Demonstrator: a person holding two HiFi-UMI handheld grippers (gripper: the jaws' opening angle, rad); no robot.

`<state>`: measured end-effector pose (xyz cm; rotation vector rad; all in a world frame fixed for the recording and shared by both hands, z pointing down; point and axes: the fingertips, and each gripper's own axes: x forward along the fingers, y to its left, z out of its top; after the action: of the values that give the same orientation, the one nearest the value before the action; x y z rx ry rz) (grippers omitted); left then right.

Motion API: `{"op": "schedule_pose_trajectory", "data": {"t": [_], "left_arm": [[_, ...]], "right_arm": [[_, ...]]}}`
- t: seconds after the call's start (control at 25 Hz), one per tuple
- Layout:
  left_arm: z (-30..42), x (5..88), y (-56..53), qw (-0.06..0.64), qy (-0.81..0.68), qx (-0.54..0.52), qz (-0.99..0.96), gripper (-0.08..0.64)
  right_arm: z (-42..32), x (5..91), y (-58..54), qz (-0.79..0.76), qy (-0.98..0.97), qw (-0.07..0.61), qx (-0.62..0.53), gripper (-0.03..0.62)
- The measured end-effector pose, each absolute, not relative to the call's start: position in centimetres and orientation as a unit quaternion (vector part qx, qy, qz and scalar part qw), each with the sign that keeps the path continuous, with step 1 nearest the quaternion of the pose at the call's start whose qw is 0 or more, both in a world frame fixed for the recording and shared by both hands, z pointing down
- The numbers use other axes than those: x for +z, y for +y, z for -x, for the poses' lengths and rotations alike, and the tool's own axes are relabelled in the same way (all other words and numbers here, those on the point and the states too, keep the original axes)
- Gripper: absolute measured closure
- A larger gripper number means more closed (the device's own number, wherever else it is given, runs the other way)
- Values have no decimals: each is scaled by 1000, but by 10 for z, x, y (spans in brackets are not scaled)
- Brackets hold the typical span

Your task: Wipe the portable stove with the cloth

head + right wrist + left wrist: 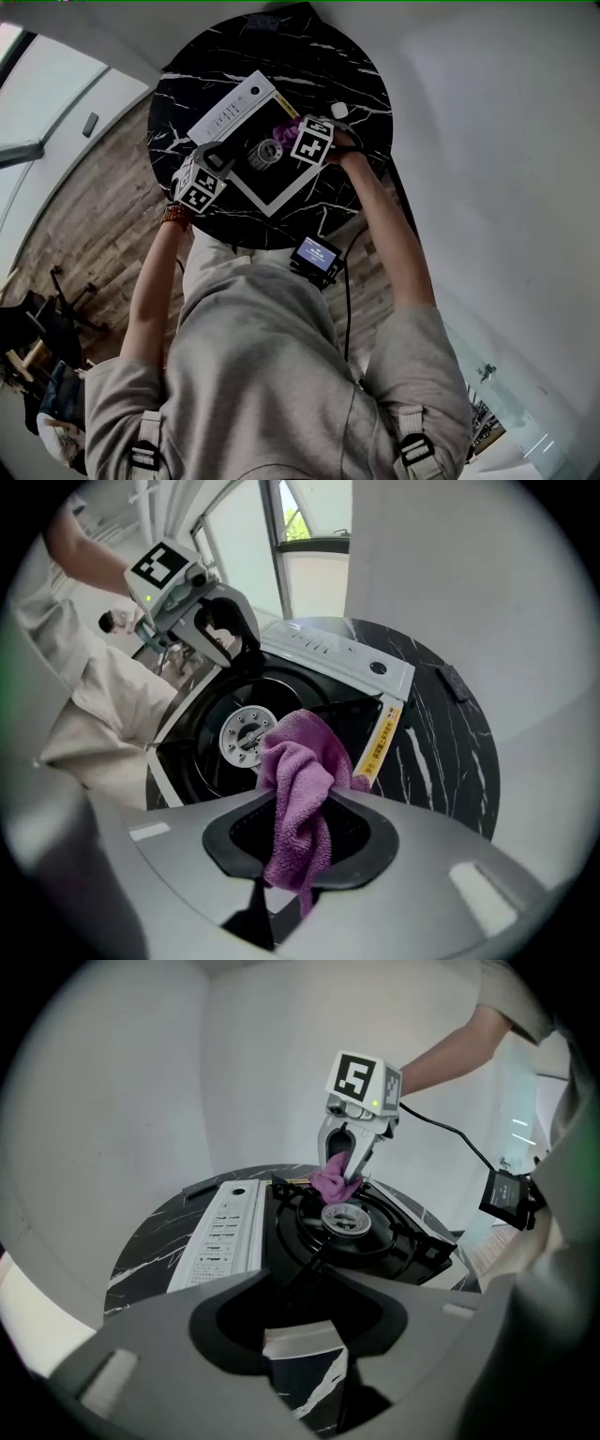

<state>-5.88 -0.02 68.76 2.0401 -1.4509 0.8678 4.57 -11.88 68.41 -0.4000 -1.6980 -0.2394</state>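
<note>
- The portable stove [230, 111] sits on a round table [319, 56] whose top is glossy black stone veined with thin white streaks.
- The stove is a flat rectangular box. One long side is a pale, smooth control panel with rows of small print, and the rest is a black sunken well.
- In the well, a ribbed round burner head [343, 1219] of bright metal sits inside a dark circular pan with thin black pan supports.
- A narrow yellow label [382, 738] runs down the stove's corner next to the panel.
- The cloth [298, 789] is purple, soft and nubbly like terry. It is bunched into a thick fold, and its loose end rests on the stove's black top just beside the burner head.
- The right gripper [342, 1176] points down over the stove, with its jaws clamped on the cloth's upper part.
- The left gripper [217, 161] comes in at a slant on the opposite side. The stove's pale rim lies between its jaws, and they seem to pinch it, though the contact is in shadow.
- A small flat dark bar [452, 682] lies on the stone beyond the panel.
</note>
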Motion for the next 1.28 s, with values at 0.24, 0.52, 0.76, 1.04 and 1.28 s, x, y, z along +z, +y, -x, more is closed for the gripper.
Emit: {"op": "schedule_pose_trajectory", "data": {"t": [0.24, 0.52, 0.76, 1.04, 1.28], "left_arm": [[58, 686, -2, 250, -528, 319, -747, 413], [56, 681, 1, 292, -477, 283, -779, 330], [67, 659, -2, 219, -384, 321, -838, 345], [75, 682, 6, 169, -277, 375, -868, 366], [72, 683, 5, 166, -269, 380, -869, 393]], "right_arm": [[-42, 646, -151, 73, -856, 504, 84, 485], [-107, 600, -126, -47, -909, 371, 182, 485], [-128, 664, -89, -120, -852, 489, 144, 483], [-128, 678, -105, -209, -833, 486, 163, 483], [-118, 678, -72, -151, -818, 545, 101, 486]]}}
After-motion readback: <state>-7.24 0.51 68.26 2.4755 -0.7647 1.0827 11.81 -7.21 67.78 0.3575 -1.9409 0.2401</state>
